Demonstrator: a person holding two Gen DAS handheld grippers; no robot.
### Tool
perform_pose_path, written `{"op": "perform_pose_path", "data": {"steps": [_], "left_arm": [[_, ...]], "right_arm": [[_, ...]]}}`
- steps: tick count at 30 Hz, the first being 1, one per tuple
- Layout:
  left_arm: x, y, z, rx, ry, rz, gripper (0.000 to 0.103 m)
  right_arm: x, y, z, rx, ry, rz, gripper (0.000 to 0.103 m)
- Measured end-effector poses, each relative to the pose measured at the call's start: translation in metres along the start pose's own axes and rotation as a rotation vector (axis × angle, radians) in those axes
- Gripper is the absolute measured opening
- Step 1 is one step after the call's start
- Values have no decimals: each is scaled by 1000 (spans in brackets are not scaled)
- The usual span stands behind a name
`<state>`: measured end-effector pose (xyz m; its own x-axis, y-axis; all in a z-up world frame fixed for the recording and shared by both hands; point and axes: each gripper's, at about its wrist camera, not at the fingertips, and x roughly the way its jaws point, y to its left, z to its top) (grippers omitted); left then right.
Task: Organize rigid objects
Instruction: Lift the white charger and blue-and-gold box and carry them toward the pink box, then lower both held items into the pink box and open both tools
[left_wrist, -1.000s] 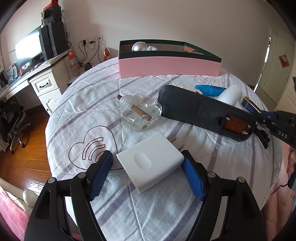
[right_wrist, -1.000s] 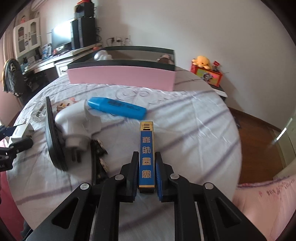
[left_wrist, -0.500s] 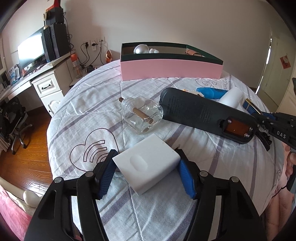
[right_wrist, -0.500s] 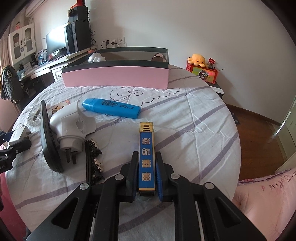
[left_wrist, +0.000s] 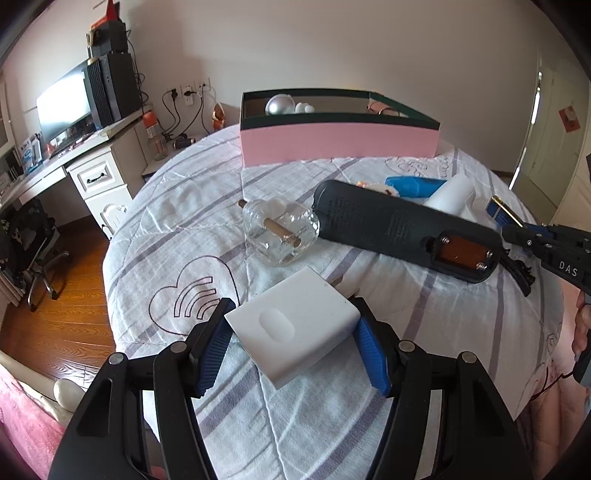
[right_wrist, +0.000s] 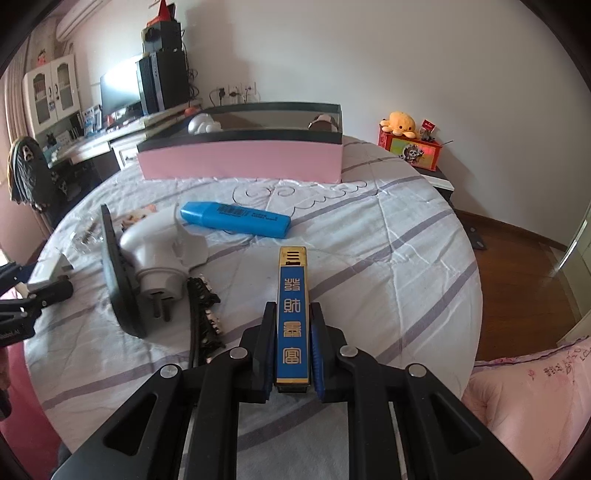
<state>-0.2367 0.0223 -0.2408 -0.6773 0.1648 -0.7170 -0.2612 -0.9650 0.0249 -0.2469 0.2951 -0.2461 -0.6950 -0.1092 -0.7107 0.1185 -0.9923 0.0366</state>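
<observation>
while both grippers carry something, the loose items lie scattered across the striped bedspread (left_wrist: 177, 206), and the pink box (left_wrist: 340, 142) at its far side already holds a few things, so it looks like the place where everything is being gathered.

on the left, the left gripper (left_wrist: 291, 338) pinches a white plug adapter (left_wrist: 295, 325) across its flat sides, blue pads against both faces; the adapter sits skewed between them, one corner toward the camera, its prongs aimed away toward the glass bottle (left_wrist: 280, 232). the grip looks firm enough for carrying to the box.

further right lie a black remote control (left_wrist: 388, 225), back up with its battery bay open, a white power plug (right_wrist: 155, 254), a black hair clip (right_wrist: 203, 314) and a blue highlighter (right_wrist: 236, 218).

on the right, the right gripper (right_wrist: 293, 349) is closed on a blue and gold lighter (right_wrist: 292, 314), clamped on its narrow sides near the rear end. its long axis runs straight out along the fingers, gold tip pointing roughly at the box, probably to slide in lengthwise.
</observation>
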Motion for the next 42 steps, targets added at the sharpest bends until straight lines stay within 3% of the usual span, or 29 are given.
{"op": "perform_pose_path", "data": {"steps": [4, 10, 19, 29, 36, 42], "left_arm": [[-11, -1, 7, 1, -31, 3, 64], [-37, -8, 29, 22, -112, -8, 64], [-87, -20, 70, 61, -275, -12, 64], [-116, -22, 121, 102, -404, 1, 64], [-98, -16, 154, 145, -401, 9, 64], [-58, -5, 200, 156, -338, -51, 64]], "right_arm": [[-12, 0, 3, 40, -30, 62, 15], [-37, 16, 18, 5, -88, 88, 15], [-81, 37, 57, -87, -210, 96, 16], [-112, 53, 100, -168, -317, 103, 16], [-104, 50, 128, -222, -324, 80, 16], [-68, 38, 165, -233, -275, 78, 16]]}}
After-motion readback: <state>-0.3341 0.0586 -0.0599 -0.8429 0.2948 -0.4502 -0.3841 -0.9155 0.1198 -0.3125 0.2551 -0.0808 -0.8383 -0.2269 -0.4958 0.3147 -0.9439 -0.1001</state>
